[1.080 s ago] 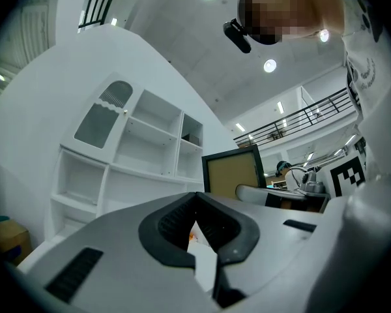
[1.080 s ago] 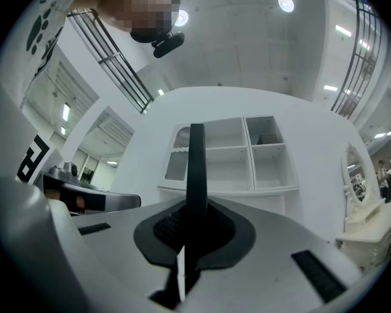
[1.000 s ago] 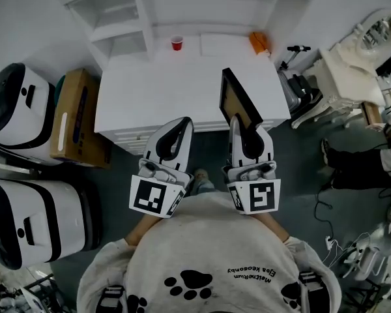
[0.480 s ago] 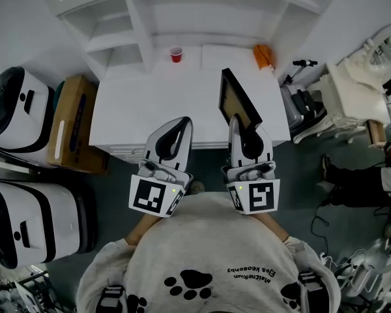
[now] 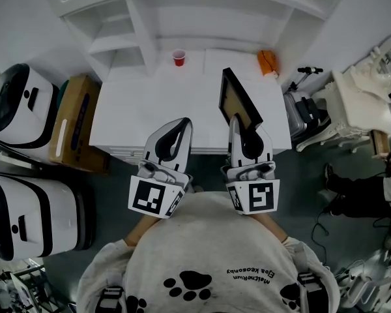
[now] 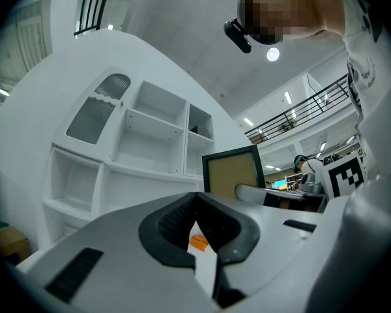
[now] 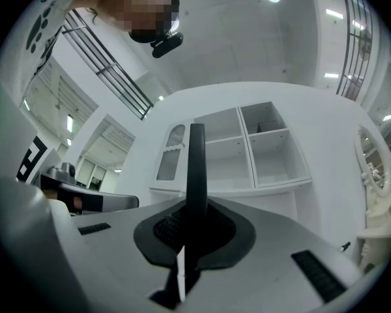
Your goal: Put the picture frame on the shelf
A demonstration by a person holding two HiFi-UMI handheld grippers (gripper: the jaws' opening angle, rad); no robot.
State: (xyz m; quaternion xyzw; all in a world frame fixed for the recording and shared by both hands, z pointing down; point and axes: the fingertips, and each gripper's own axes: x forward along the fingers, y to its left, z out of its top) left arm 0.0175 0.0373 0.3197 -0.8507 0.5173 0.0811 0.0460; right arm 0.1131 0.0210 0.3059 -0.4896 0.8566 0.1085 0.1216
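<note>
Biggest thing in front of me is the white shelf unit (image 5: 143, 25), open cubbies all the way across, sitting at the back of a white table (image 5: 150, 103). Off to my left on the floor are two bulky white-and-black machines (image 5: 19, 103), with a cardboard box (image 5: 75, 119) wedged between the upper one and the table.

The picture frame (image 5: 238, 100) is in the air over the right part of the table, near its front edge and well short of the shelves. It stands up on edge, black border with a tan panel facing left. My right gripper (image 5: 236, 120) has its jaws clamped on the frame's bottom edge. In the right gripper view the frame is just a thin dark bar rising straight out of the pads (image 7: 176, 230).

My left gripper (image 5: 182, 121) hangs just beside it over the front edge of the table, jaws pressed together with nothing between them. From its camera the frame shows up just off to the right.

Small stuff: a red cup (image 5: 178, 58) at the back of the table by the shelf base, and an orange thing (image 5: 268, 61) at the back right corner. Can't tell what that one is.
</note>
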